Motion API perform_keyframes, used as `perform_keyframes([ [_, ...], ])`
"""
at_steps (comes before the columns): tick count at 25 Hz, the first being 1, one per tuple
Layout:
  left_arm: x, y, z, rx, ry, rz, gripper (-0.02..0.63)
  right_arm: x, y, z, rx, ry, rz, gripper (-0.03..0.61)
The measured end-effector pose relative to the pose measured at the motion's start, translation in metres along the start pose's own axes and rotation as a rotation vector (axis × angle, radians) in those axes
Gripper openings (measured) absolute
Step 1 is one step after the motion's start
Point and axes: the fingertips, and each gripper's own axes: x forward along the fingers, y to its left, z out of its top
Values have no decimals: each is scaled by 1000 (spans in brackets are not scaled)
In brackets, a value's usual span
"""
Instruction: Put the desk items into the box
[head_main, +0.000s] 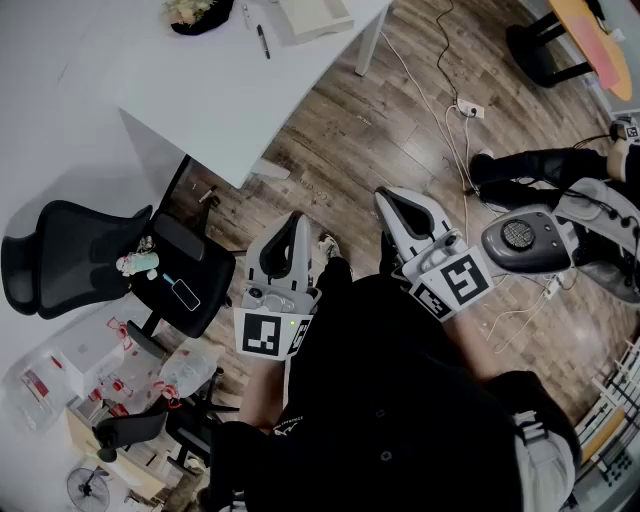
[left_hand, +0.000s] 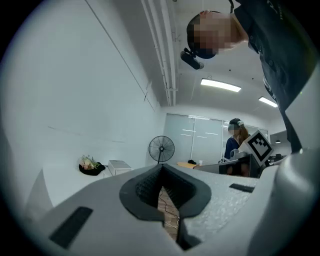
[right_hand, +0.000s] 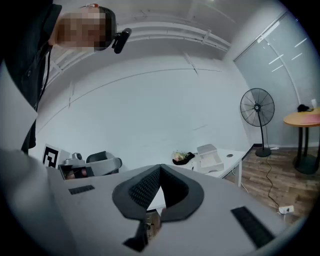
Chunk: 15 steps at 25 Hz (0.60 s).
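Note:
On the white desk (head_main: 200, 90) at the top left stand a black bowl of flowers (head_main: 200, 15), a black pen (head_main: 263, 40) and a shallow white box (head_main: 315, 15). My left gripper (head_main: 294, 220) and right gripper (head_main: 393, 198) are held close to my body over the wood floor, well short of the desk. Each is shut with nothing in it. In the left gripper view its jaws (left_hand: 161, 167) meet, with the flower bowl (left_hand: 91, 166) and box (left_hand: 119, 166) far beyond. The right gripper view shows shut jaws (right_hand: 160, 167), the flowers (right_hand: 182, 157) and the box (right_hand: 210, 157).
A black office chair (head_main: 90, 260) with small items on its seat stands left of me. Cables and a power strip (head_main: 468, 108) lie on the floor. A seated person's legs (head_main: 540, 165) are at the right. A pedestal fan (right_hand: 257, 110) and a round table (right_hand: 305, 120) stand farther off.

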Motion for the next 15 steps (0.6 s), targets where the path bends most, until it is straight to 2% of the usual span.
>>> perform_keyframes([
  [6, -24, -17, 16, 47, -59, -28, 6, -15, 25, 7, -44, -23, 37, -2],
  [11, -17, -28, 25, 34, -101, 64, 6, -27, 17, 21, -71, -33, 57, -2],
  [15, 6, -55, 21, 29, -97, 61, 6, -49, -3, 24, -54, -32, 68, -2],
])
